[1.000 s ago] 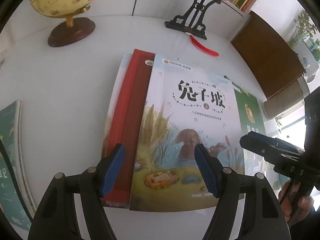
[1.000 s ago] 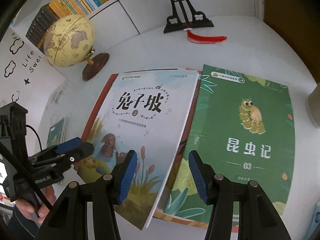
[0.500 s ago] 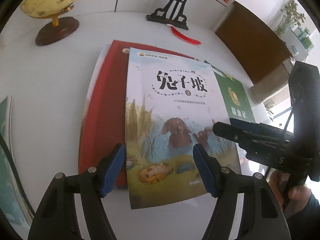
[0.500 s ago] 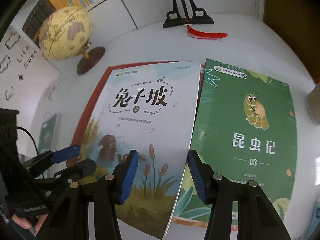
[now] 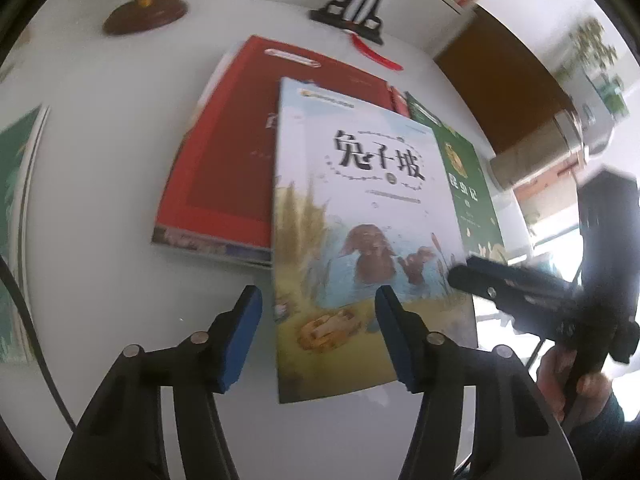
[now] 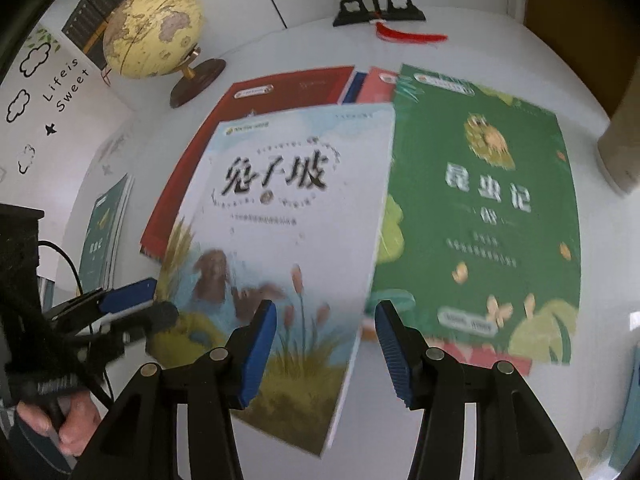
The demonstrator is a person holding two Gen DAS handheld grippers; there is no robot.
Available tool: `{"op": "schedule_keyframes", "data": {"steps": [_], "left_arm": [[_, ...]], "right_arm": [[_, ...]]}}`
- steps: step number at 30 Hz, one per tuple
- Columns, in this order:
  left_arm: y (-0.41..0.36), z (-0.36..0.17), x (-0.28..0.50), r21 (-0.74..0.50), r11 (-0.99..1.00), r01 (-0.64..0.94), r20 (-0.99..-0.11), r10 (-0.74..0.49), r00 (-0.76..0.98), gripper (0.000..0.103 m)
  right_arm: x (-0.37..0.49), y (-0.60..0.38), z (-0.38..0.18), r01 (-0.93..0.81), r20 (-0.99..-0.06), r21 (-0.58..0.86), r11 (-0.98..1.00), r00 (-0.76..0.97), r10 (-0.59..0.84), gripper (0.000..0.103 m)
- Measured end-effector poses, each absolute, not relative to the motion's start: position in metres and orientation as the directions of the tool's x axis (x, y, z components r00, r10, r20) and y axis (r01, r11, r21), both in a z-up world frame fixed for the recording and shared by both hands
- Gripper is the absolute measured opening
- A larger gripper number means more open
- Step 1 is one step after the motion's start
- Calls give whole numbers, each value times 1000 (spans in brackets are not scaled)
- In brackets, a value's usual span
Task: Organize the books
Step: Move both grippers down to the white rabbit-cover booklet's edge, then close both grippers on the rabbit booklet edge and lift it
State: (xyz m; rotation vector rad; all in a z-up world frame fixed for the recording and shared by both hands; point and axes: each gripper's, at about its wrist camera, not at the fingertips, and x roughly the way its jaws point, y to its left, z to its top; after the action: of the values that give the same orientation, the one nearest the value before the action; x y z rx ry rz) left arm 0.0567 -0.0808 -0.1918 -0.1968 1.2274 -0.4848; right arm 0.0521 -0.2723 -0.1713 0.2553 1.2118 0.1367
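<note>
White table (image 5: pixel 100 184) centre: pale book (image 5: pixel 360 216) overlaps red book (image 5: pixel 228 168) and green book (image 6: pixel 480 216). Left gripper (image 5: pixel 318 334), jaws just narrowing, straddles its lower left edge without contact; right gripper (image 6: pixel 326 346), jaws apart, straddles its lower right edge.

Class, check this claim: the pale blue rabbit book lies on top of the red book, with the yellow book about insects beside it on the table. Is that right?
Not quite. The book about insects is green, not yellow, as the right wrist view shows plainly. The rest stands: the pale blue rabbit book lies on top of the red book, with the insect book beside it on the table.
</note>
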Motion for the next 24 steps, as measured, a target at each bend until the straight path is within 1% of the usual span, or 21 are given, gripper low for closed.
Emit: {"op": "schedule_keyframes", "data": {"steps": [1,14,22,23,24], "left_arm": [[-78,-193,56,-408,883,234,-852,-460,251,50],[-84,-205,52,-412,892,185,-860,-447,245,50],[-89,-208,49,-415,891,182,-858,-450,248,50],[-89,-207,49,-410,894,183,-859,-446,253,48],[-89,-206,49,-403,897,184,-860,-440,260,46]], "right_arm": [[49,-275,-171,35,-906,274,961,345,246,50],[33,-276,-185,25,-890,350,937,320,324,50],[32,-276,-196,37,-850,458,888,311,425,49],[32,-275,-197,37,-844,471,882,312,437,49],[31,-273,-197,40,-844,467,883,317,432,47]]}}
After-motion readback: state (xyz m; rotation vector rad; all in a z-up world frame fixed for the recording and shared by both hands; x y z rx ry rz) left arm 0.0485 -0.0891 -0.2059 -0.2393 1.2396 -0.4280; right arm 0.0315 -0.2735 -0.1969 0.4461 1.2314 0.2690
